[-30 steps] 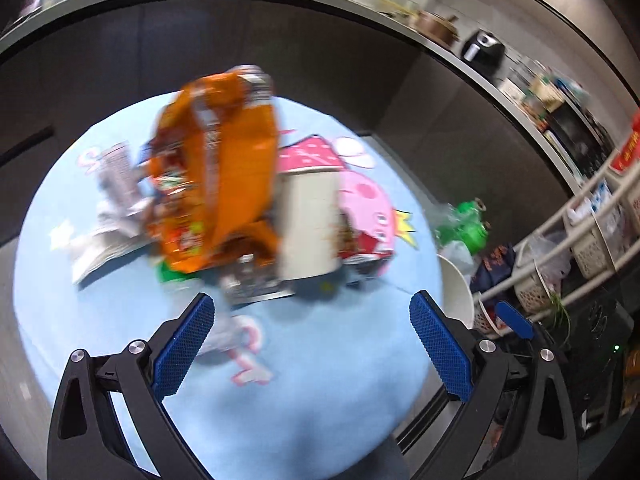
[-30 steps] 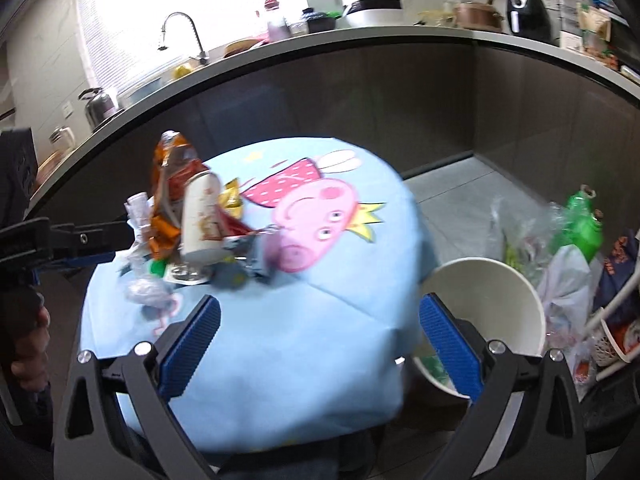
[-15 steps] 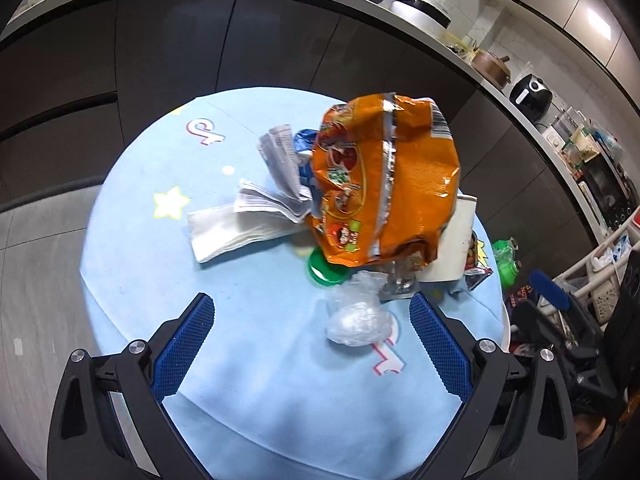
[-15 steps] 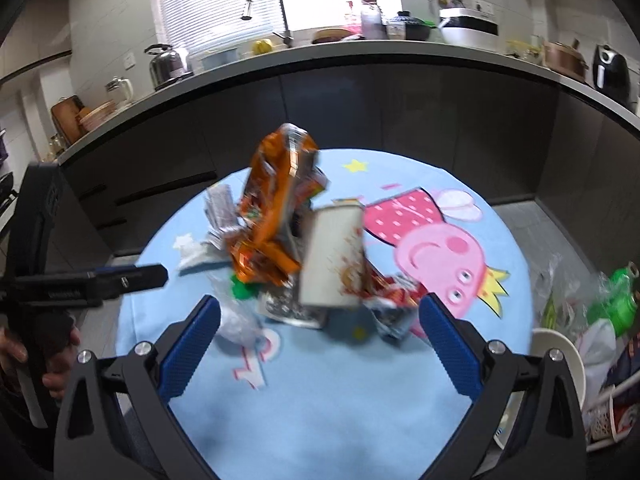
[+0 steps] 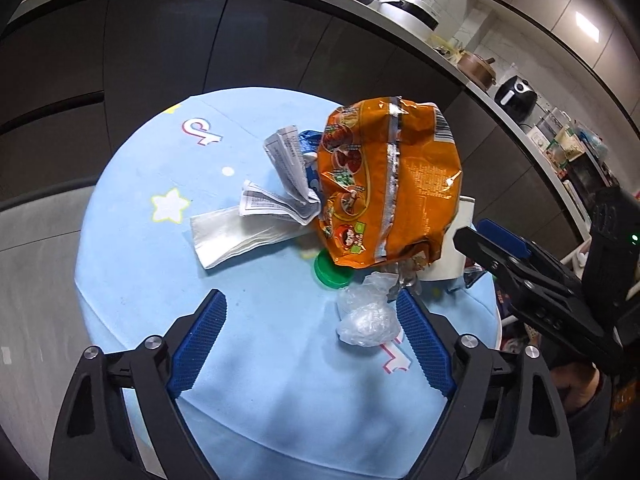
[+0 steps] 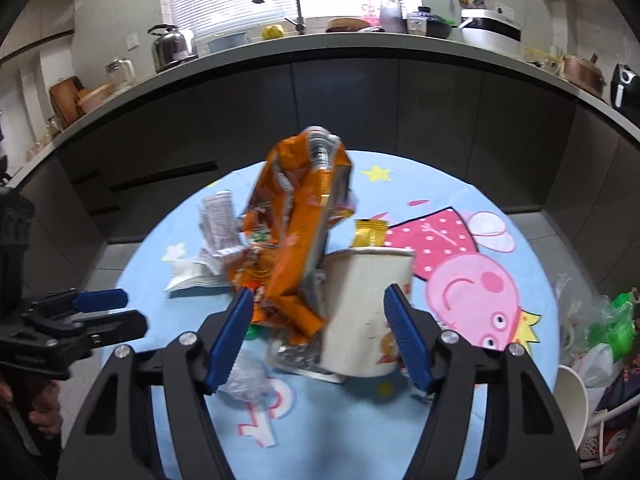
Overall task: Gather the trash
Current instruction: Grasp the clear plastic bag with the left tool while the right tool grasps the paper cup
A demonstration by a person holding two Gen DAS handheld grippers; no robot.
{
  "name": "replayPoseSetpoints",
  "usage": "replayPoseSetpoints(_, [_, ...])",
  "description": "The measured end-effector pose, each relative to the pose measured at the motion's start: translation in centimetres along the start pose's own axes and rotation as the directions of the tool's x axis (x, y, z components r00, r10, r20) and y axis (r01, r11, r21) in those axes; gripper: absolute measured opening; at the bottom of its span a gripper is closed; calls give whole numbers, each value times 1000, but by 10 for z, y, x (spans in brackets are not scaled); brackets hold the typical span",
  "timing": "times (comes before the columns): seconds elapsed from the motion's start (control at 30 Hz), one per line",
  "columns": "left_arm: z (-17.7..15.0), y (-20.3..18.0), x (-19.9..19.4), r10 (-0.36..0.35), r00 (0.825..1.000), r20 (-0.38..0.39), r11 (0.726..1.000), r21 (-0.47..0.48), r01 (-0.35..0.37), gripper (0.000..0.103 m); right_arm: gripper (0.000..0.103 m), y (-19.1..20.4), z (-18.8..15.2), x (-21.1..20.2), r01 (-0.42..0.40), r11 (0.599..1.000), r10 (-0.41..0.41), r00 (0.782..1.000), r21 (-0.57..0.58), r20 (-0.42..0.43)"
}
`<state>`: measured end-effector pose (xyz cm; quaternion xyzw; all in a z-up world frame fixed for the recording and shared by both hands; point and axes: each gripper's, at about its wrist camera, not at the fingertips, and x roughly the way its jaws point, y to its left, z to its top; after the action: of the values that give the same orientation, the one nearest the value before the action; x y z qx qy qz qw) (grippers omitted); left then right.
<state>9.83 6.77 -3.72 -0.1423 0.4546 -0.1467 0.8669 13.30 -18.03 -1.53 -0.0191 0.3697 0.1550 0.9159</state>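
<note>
Behind the round blue table [image 6: 460, 420] ran a dark counter, its far end cut off. On the table, the orange snack bag [image 5: 392, 184] hid most of the paper cup [image 6: 366, 312] from my left camera. My right gripper [image 6: 318, 332] was closing, cup and bag between its pads, untouched. My left gripper [image 5: 312, 342] was closing too, crumpled plastic [image 5: 366, 316] just inside its right pad, not gripped. Under the bag peeked a green lid [image 5: 330, 272], half hidden.
</note>
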Motion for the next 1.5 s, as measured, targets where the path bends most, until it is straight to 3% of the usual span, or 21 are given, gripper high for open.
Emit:
replayPoseSetpoints(0.2, [2,-5,8,-41,999,-18,999,12,41,76,68,-18,-11,7,59,998,-59,998,10,-34])
replayPoseSetpoints(0.53, [7,-30,17,-79,996,-32,994,73,81,73,68,-19,-19,39,40,999,-42,996,-27,-82])
replayPoseSetpoints(0.6, [6,-31,18,-67,997,-36,995,77,70,72,53,-21,-19,42,31,999,-32,996,-19,-88])
replayPoseSetpoints(0.9, [-6,-39,41,-102,988,-114,989,94,113,64,50,-30,-11,3,10,999,-10,1000,38,14])
replayPoseSetpoints(1.2, [-8,-52,73,-83,985,-150,990,101,99,63,51,-40,-23,-39,-9,993,1,998,121,68])
replayPoseSetpoints(1.43, [-12,-56,87,-73,981,-181,991,96,92,42,51,-41,-37,-50,-11,990,2,998,140,62])
replayPoseSetpoints(1.5, [-14,-55,88,-64,981,-185,992,96,83,31,51,-41,-41,-52,-17,990,9,998,141,63])
